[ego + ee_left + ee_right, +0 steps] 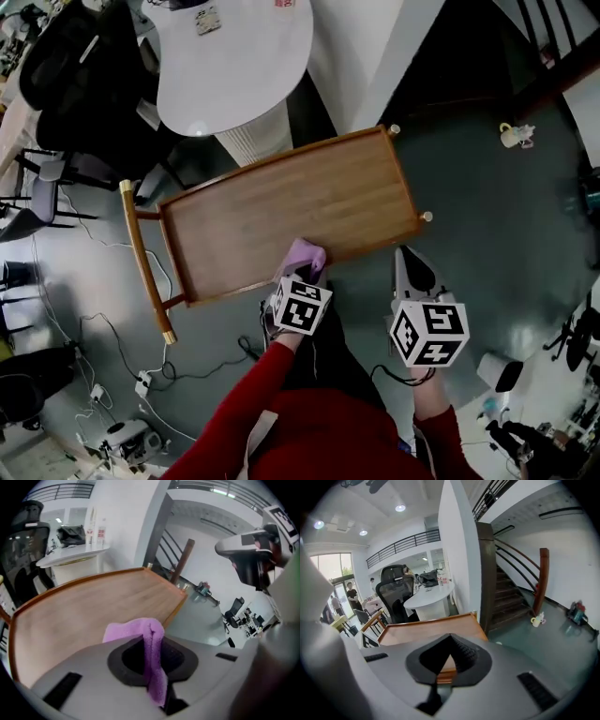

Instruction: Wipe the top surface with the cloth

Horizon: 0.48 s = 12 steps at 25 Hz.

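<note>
Nearest, the left gripper (305, 272) is clamped on a lilac cloth (304, 254). The cloth is soft terry, bunched and folded over between the jaws, and sits at the near edge of the wooden top (281, 211), right of that edge's middle. Off the top's near right corner, above the grey floor (487, 216), the right gripper (413, 269) has its jaws drawn together on nothing. Beyond the cloth, open wood runs to the top's raised rim. Past its far edge stands a white round table (234, 66), with labels too small to read.
</note>
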Motion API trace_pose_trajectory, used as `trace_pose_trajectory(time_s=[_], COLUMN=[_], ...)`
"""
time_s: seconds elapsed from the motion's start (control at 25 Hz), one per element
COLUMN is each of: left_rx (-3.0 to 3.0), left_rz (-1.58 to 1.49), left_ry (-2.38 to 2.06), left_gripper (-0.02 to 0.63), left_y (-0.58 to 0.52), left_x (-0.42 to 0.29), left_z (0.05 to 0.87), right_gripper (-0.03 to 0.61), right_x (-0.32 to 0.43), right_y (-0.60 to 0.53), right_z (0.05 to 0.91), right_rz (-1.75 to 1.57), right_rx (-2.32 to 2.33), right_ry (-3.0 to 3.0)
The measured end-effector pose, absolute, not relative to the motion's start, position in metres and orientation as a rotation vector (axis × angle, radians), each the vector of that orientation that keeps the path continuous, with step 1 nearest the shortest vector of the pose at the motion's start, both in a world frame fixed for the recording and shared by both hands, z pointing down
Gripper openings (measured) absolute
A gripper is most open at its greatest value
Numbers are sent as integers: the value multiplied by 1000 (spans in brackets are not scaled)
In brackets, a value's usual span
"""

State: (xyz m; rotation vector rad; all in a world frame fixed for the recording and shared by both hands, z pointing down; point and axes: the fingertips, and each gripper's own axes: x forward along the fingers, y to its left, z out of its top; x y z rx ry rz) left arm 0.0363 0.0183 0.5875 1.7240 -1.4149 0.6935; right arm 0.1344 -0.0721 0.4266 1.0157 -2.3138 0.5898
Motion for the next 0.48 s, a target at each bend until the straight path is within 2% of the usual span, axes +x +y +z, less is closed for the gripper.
trace_pose_trajectory(time_s=[0.48], left_rx=[1931], left_rz=[585], left_ry=[-1100], left_gripper=[44], left_y=[-107], left_x=[199], left_z=[589], right_gripper=[3], right_x=[236], right_y=[-60], right_z=[435], right_rz=[744], right_rx=[1417], right_ry=[-2111])
